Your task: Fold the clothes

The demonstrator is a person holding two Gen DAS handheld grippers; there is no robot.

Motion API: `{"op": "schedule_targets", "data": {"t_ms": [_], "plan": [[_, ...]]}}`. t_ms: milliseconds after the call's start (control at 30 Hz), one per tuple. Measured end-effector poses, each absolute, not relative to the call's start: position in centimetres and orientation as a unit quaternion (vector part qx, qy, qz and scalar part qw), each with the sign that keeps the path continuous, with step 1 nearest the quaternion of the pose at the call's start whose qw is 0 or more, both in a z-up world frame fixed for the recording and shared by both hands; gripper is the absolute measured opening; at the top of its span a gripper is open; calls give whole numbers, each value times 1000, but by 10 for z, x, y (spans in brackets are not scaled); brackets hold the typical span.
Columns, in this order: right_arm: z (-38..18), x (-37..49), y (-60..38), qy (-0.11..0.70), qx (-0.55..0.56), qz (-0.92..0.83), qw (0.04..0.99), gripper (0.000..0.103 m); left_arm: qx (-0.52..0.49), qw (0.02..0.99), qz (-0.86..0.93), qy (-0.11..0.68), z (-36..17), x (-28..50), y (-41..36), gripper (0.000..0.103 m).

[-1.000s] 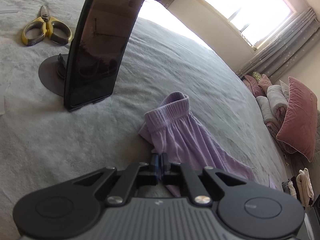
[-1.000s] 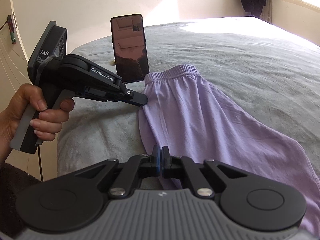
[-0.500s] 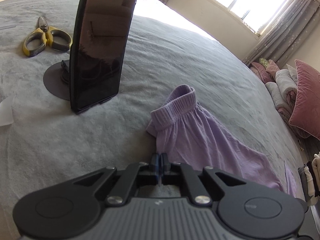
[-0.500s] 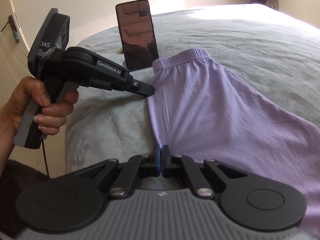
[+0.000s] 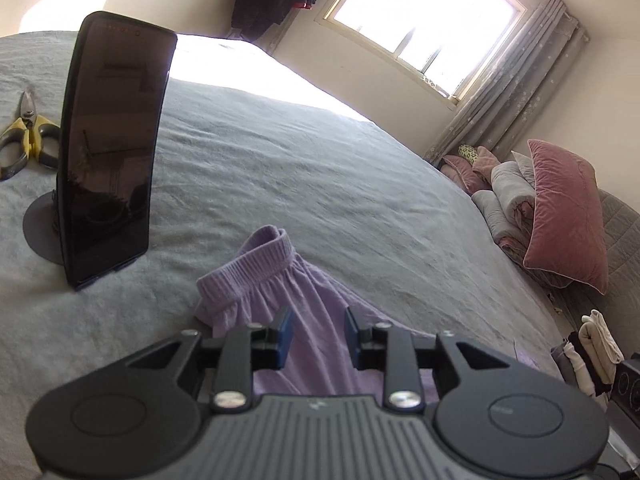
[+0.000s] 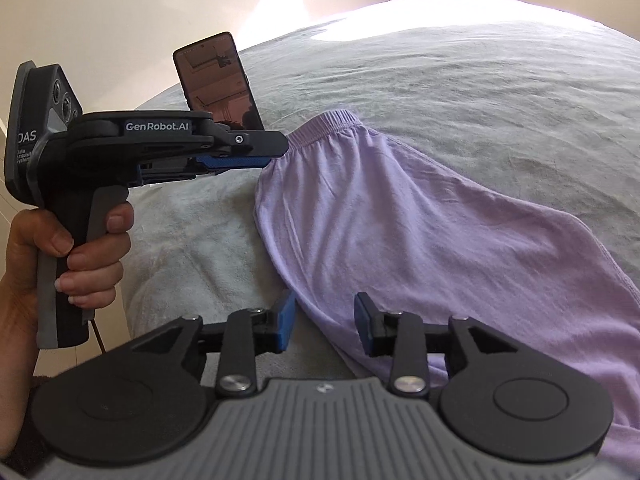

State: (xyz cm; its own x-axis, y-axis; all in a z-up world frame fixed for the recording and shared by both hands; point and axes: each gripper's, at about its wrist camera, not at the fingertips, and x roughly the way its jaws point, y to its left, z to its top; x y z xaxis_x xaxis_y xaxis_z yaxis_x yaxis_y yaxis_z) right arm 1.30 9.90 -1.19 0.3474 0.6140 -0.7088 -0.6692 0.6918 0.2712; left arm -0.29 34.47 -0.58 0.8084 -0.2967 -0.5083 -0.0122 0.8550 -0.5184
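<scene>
A lilac garment (image 6: 400, 220) with a ribbed elastic waistband (image 5: 248, 268) lies flat on the grey bed (image 5: 320, 160). My left gripper (image 5: 318, 334) hovers over the cloth just behind the waistband. Its jaws are opening and the blue pads (image 5: 285, 334) press on nothing. In the right wrist view the left gripper (image 6: 274, 152) sits in a person's hand (image 6: 80, 248), its tips beside the waistband's left corner. My right gripper (image 6: 325, 320) is over the garment's near left edge. Its jaws are opening too, and the cloth lies loose below them.
A dark phone (image 5: 112, 152) stands upright on a round stand left of the waistband, also seen as the phone (image 6: 218, 80) behind the left gripper. Yellow-handled scissors (image 5: 24, 140) lie beyond it. Pink and grey pillows (image 5: 560, 208) are stacked right of the bed under a window.
Both grippers, shut at the garment's left edge before, now stand apart with the cloth let go. The left gripper has lifted and tilted up, so more of the room shows.
</scene>
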Motion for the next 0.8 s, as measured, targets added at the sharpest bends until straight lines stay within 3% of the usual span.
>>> {"op": "schedule_targets", "data": {"t_ms": [100, 267, 433, 800], "plan": [[4, 3, 79, 418, -31, 351, 837, 39, -244, 912, -117, 308, -10, 3, 324, 38], [27, -16, 45, 432, -22, 256, 865, 45, -193, 910, -149, 336, -19, 24, 298, 58], [37, -19, 21, 454, -32, 170, 874, 55, -176, 907, -175, 340, -18, 34, 269, 60], [20, 12, -59, 458, -10, 75, 886, 55, -86, 895, -287, 331, -6, 27, 186, 60]]}}
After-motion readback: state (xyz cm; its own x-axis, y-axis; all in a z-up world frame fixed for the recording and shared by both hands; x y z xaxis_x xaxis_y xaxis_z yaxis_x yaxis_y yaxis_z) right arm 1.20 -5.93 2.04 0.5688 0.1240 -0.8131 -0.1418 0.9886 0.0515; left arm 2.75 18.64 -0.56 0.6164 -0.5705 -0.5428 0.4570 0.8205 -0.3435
